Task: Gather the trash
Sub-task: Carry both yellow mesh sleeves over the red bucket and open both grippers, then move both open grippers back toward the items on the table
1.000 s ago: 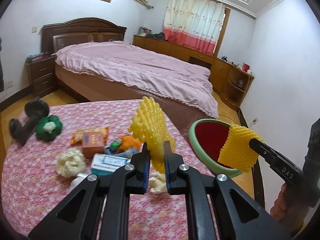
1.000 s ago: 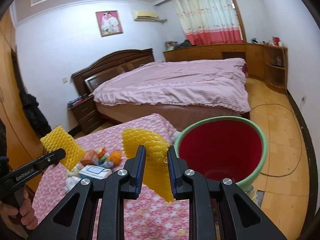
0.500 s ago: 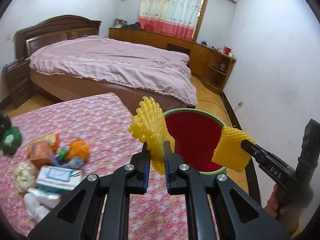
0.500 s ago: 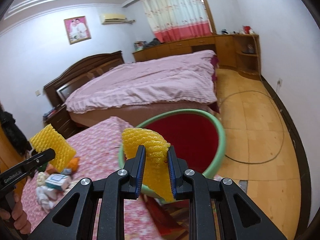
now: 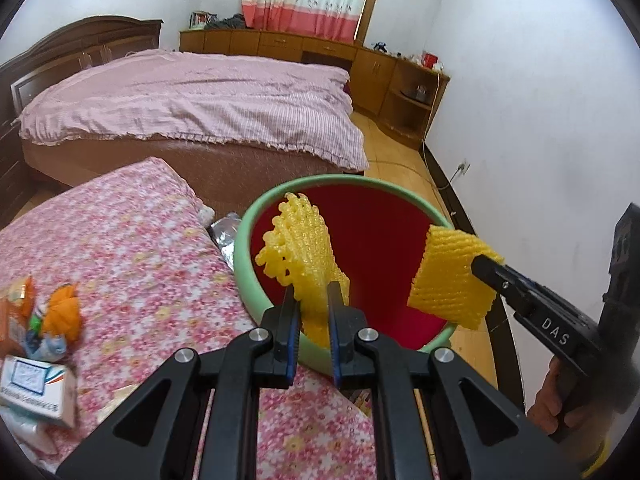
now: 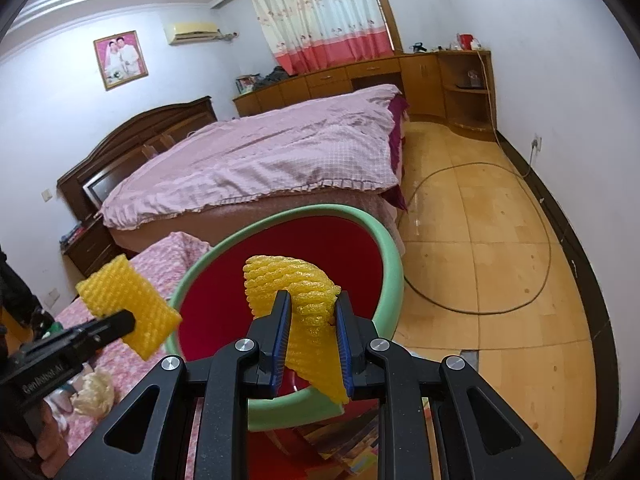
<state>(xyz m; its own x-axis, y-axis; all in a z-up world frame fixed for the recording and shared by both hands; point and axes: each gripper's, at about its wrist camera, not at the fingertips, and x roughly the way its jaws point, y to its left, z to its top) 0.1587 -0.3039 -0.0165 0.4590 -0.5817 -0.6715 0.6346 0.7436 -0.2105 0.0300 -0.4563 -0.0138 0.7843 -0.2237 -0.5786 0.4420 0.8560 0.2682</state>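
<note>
1. Yellow foam netting fills both grippers: each one is clamped onto its own piece of fruit-wrap mesh.
2. The left gripper (image 5: 311, 312) has its jaws nearly closed, pinching the left foam net (image 5: 298, 248) by its lower part; the frayed top fans upward in front of the bin's red interior.
3. The right gripper (image 6: 310, 320) has its jaws narrowly apart, squeezing the right foam net (image 6: 294, 284), which is folded over at the top, with a corner hanging below the fingertips.
4. In the left wrist view the right gripper enters from the right, its net (image 5: 452, 276) hanging over the bin's right rim.
5. In the right wrist view the left gripper enters from the lower left, its net (image 6: 128, 300) just beside the bin's left rim.
6. The bin (image 5: 244, 264), green-rimmed and red inside, stands on the floor against the edge of the floral-covered table (image 5: 132, 248).
7. On that table, at the left, lie a white carton (image 5: 38, 390), an orange wrapper (image 5: 64, 314) and a crumpled white wad (image 6: 94, 394).
8. A bed with a pink cover (image 5: 192, 100) stands beyond.
</note>
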